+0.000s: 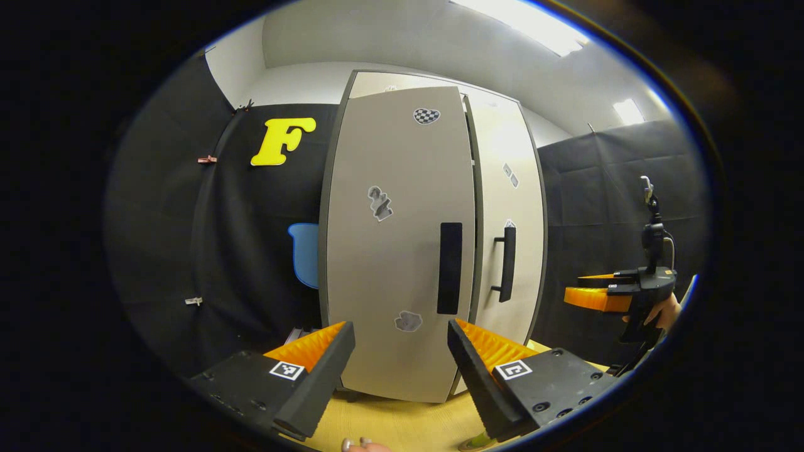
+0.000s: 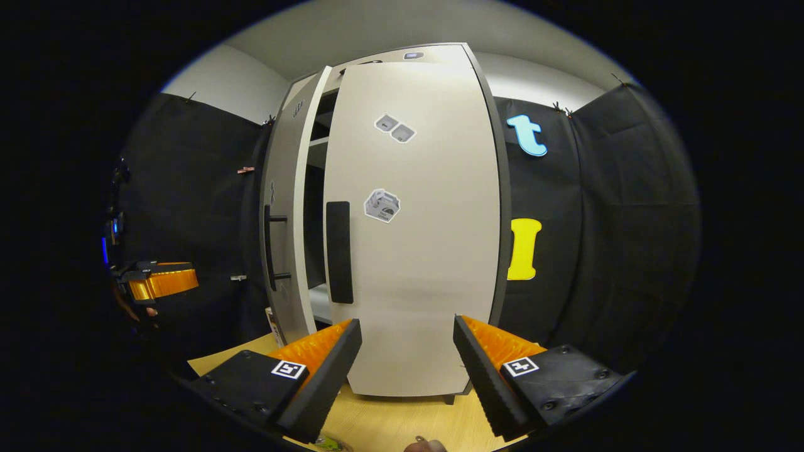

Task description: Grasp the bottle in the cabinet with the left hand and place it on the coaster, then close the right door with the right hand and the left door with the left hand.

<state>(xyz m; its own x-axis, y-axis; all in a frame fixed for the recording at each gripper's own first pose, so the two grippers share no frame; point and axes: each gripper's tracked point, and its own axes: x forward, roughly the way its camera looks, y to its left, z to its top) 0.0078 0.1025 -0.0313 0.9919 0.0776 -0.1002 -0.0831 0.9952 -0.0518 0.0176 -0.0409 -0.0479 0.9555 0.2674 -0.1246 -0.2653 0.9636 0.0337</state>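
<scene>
Plainly, in the left gripper view the left gripper [image 1: 401, 376] is held released before the cabinet's left door [image 1: 399, 245], which stands slightly ajar – its black handle [image 1: 450, 268] at about 1 o'clock from the fingers – while the right gripper [image 1: 597, 296] is seen at 3 o'clock. In the right gripper view the right gripper [image 2: 407, 376] is spread wide, nothing between its fingers, before the nearly shut right door [image 2: 414, 232] – the bottle cannot be made out.

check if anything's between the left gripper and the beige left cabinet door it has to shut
Nothing visible does. The left gripper, fingers apart, faces the beige left cabinet door with only open space between them. The right gripper view shows that door standing ajar.
</scene>
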